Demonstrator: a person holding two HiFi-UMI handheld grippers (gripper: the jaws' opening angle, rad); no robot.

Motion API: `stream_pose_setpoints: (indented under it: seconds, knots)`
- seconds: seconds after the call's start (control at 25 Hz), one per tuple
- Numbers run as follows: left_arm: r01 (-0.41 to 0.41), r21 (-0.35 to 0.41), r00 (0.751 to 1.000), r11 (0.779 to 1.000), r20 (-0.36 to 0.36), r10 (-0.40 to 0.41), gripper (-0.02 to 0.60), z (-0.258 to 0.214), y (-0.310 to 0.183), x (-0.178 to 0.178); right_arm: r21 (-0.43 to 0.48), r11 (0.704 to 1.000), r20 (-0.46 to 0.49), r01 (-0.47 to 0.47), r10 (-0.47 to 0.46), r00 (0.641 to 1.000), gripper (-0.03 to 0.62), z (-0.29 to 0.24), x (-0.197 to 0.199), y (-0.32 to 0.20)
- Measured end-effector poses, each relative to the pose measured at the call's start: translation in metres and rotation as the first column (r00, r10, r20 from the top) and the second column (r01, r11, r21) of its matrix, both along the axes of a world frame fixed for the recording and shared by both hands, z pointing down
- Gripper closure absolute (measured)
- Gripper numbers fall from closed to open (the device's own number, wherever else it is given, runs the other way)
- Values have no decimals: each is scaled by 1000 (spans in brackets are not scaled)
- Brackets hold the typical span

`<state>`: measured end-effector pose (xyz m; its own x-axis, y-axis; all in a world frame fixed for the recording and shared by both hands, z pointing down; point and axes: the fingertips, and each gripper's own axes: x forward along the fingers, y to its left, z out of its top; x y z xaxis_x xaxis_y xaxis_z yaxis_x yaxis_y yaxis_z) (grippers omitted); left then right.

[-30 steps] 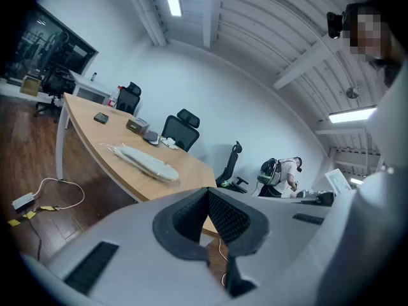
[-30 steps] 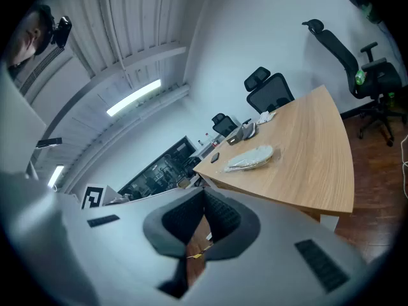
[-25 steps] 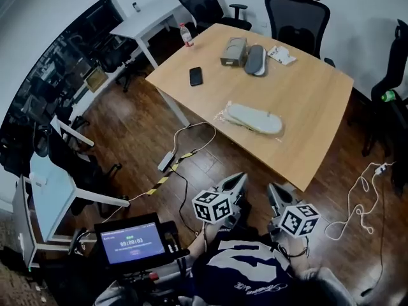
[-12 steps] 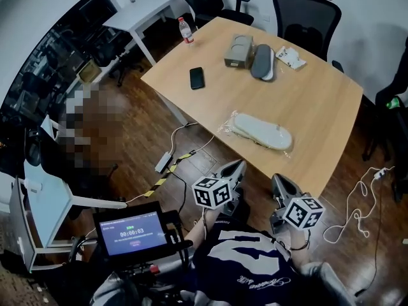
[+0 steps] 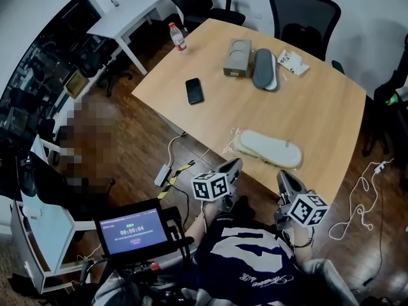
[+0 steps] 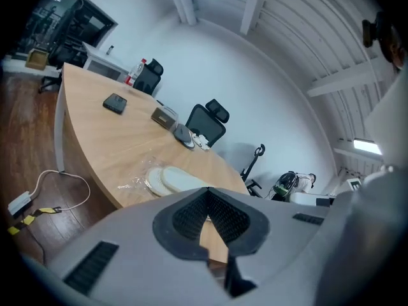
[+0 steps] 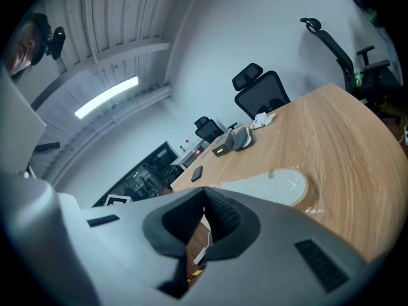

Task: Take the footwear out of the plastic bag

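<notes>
The left claw [image 5: 233, 165] is clenched on nothing, its pads pressed together with only bare worktop [image 5: 322, 104] showing past them in its own view. The right claw [image 5: 284, 179] is likewise clamped and empty. Both sit at the lower middle of the head view, just short of the worktop's near edge and touching nothing. To my eye the task has not started. The pale slipper [image 5: 271, 148] lies flat inside its clear bag [image 5: 232, 146] in the centre of the frame, close to the near edge, and the plastic looks undisturbed. The left gripper view hints at a second sole tucked under the first, though I can't be sure of it. Everything is left to do: reach the bag, pin or lift the plastic with one claw, and draw the slipper out with the other. Further back, towards the top of the frame, a phone [image 5: 194, 90], a box [image 5: 237, 57] and a dark shoe [image 5: 262, 69] play no part so far. Against the frame from a second ago, the worktop fills more of the picture and the bag has slid down the frame towards the claws. The gap of floor between them and the edge has all but closed, so the person has been walking up. Both claws were clenched then as now, and nothing on the worktop has been shifted.
</notes>
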<state>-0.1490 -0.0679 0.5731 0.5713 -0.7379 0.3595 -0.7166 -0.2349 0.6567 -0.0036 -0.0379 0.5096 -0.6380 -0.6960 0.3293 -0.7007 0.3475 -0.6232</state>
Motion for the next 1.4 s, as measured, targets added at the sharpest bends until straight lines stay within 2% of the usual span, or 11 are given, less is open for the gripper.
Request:
stream_pose_setpoints:
  seconds: [0.12, 0.4, 0.56, 0.76, 0.88, 0.96, 1.04, 1.12, 1.2, 1.28, 1.4]
  knots:
    - [-29, -53, 999, 998, -42, 27, 578, 20, -17, -4, -17, 999, -16, -34, 33, 999, 597, 8, -4, -14]
    - [-60, -170, 992, 984, -120, 39, 570, 47, -13, 6, -67, 994, -43, -87, 84, 996, 597, 18, 8, -10]
    - [-60, -210, 986, 976, -165, 25, 505, 51, -11, 10, -83, 992, -44, -93, 89, 995, 597, 23, 10, -14]
    - [1, -261, 970, 965, -234, -64, 462, 56, -16, 5, -78, 995, -52, -63, 59, 997, 597, 24, 11, -24]
    - [54, -300, 961, 952, -244, -132, 454, 60, -22, -1, -77, 995, -66, -56, 51, 997, 597, 24, 20, -28]
    - [85, -332, 953, 939, -249, -174, 419, 65, -23, -4, -85, 995, -63, -55, 50, 997, 597, 24, 27, -30]
    - [119, -368, 937, 922, -265, -227, 417, 69, -23, -5, -94, 994, -44, -47, 43, 998, 597, 24, 35, -32]
    - [155, -408, 916, 900, -283, -286, 380, 74, -24, -5, -103, 994, -27, -30, 27, 999, 525, 24, 42, -34]
    - [181, -443, 900, 878, -284, -330, 373, 80, -23, -4, -110, 994, -22, -24, 22, 1000, 525, 25, 50, -36]
    - [192, -469, 894, 862, -278, -350, 373, 83, -21, -3, -112, 993, -25, -21, 18, 1000, 525, 28, 56, -39]
    - [177, -490, 887, 854, -296, -353, 373, 79, -14, 2, -111, 994, -20, -9, 7, 1000, 525, 30, 61, -47]
